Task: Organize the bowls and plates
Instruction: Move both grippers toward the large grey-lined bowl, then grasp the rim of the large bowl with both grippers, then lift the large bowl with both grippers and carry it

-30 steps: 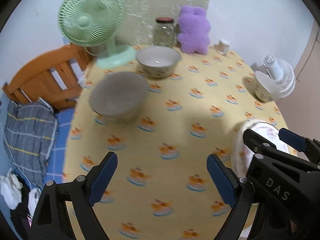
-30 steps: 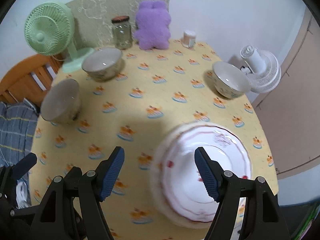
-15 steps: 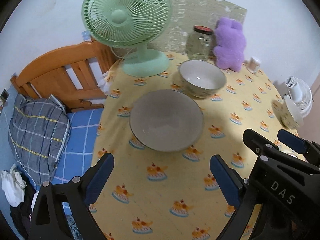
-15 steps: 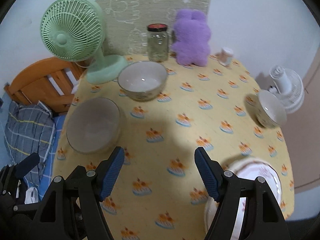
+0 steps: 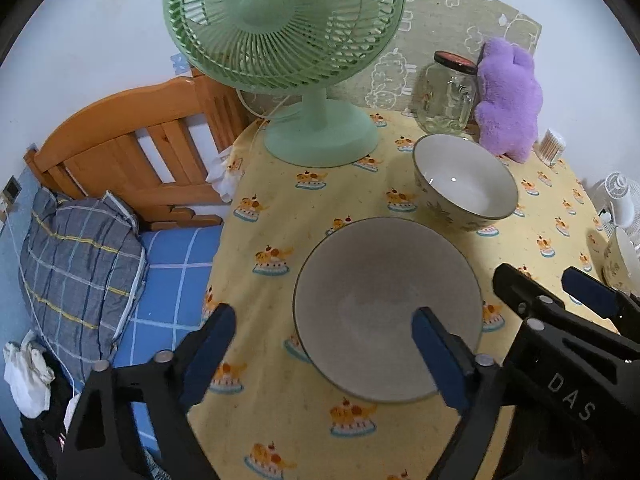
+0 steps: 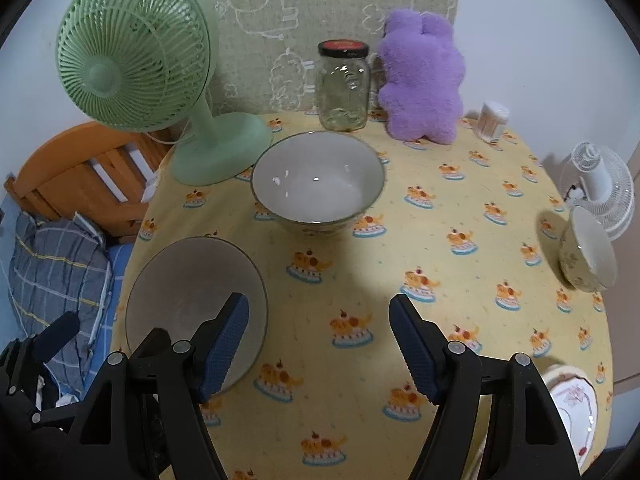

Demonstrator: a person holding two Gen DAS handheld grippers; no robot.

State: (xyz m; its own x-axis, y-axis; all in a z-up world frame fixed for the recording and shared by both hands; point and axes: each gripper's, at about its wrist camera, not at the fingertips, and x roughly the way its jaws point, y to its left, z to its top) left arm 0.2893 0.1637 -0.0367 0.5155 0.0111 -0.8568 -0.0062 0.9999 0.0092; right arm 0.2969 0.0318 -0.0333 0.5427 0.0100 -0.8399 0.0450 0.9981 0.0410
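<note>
Nothing stacked yet: your closing left gripper (image 5: pixel 324 354) straddles the grey bowl (image 5: pixel 386 308) at the table's left edge, ungripped; right gripper (image 6: pixel 320 342) open, empty.

Desk (image 6: pixel 480 248), covered in yellow printed cloth. Green fan (image 6: pixel 132 52) is placed at 10 o'clock; lidded glass jar (image 6: pixel 343 86) and purple plush toy (image 6: pixel 420 76) at 12; small white fan (image 6: pixel 600 188) at 3. Wooden bed frame (image 5: pixel 132 152) is seen at 9.
</note>
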